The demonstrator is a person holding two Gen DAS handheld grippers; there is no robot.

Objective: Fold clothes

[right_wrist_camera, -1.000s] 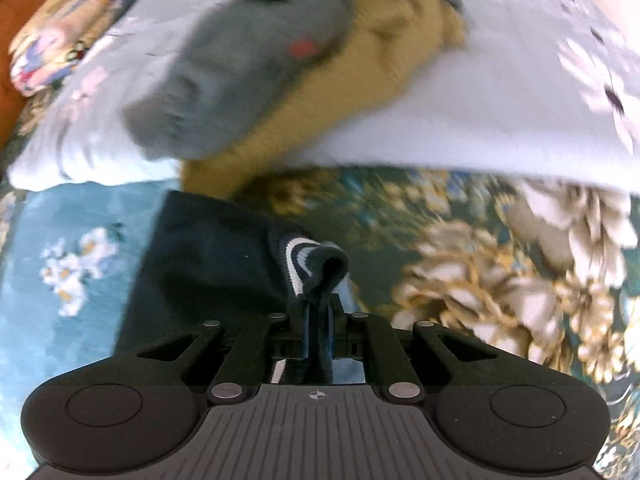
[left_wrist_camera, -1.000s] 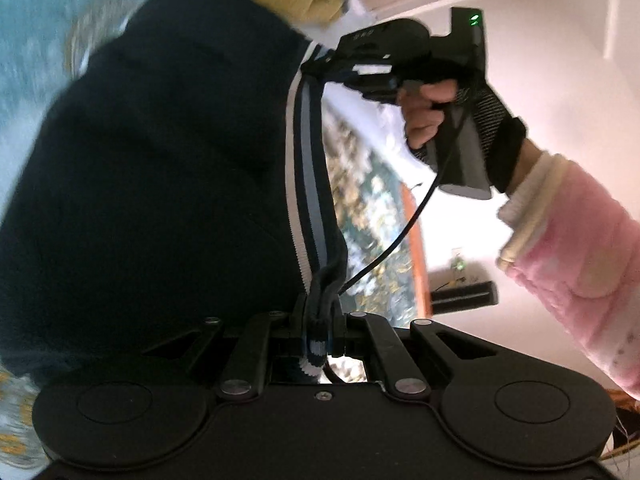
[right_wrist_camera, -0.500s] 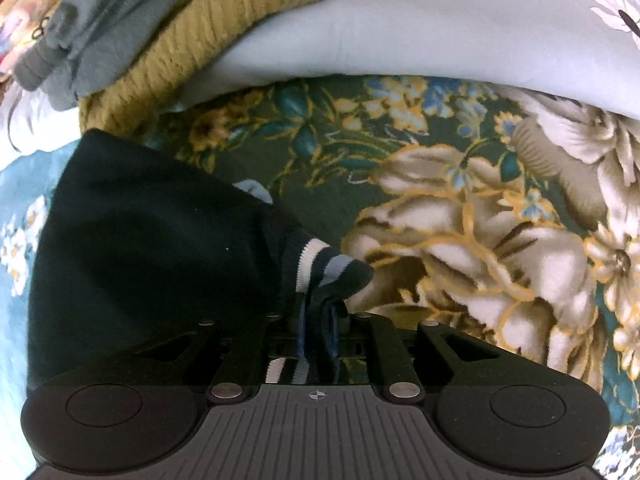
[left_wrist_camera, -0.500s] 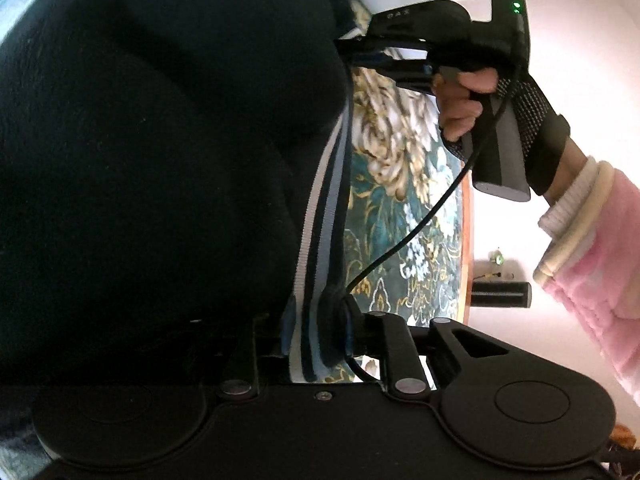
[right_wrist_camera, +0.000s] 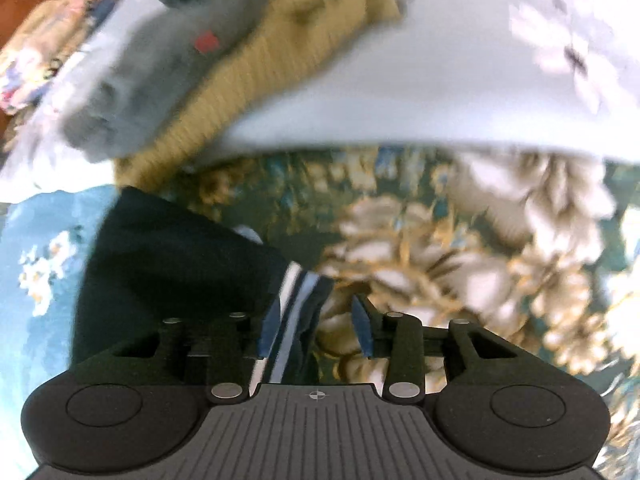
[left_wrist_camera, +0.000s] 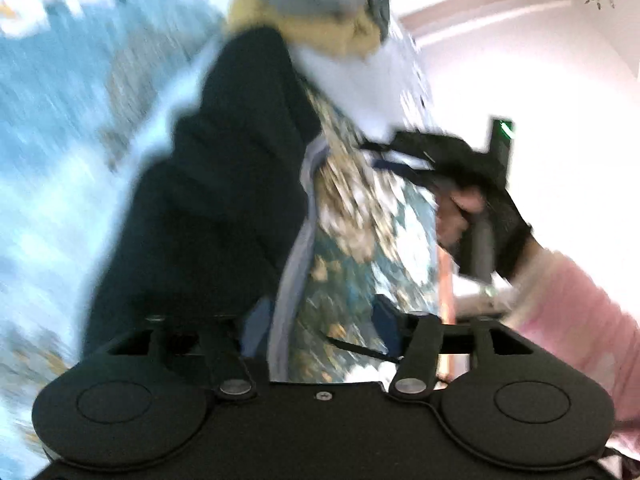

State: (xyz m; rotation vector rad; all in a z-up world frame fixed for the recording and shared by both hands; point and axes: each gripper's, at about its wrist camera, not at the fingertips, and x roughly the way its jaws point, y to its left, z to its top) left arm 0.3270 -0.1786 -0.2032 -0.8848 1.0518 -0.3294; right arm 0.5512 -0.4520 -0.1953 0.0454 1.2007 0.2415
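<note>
On the floral bedspread [right_wrist_camera: 460,240] | my left gripper [left_wrist_camera: 316,320] and right gripper [right_wrist_camera: 316,328] are opening, striped hem slack between both | dark sweater [right_wrist_camera: 168,256] laid flat; fold unfinished, grey and mustard knits [right_wrist_camera: 280,52] untouched

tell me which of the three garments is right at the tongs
The dark navy garment with the striped hem; that hem lies between the opening right tongs. The grey one and mustard knit are piled farther back.

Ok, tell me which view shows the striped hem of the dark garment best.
The right wrist view: the striped hem is fairly sharp there, lying between the right gripper's opening jaws, its bands distinct. The left wrist view shows it only as a pale, motion-blurred strip along the dark garment.
</note>
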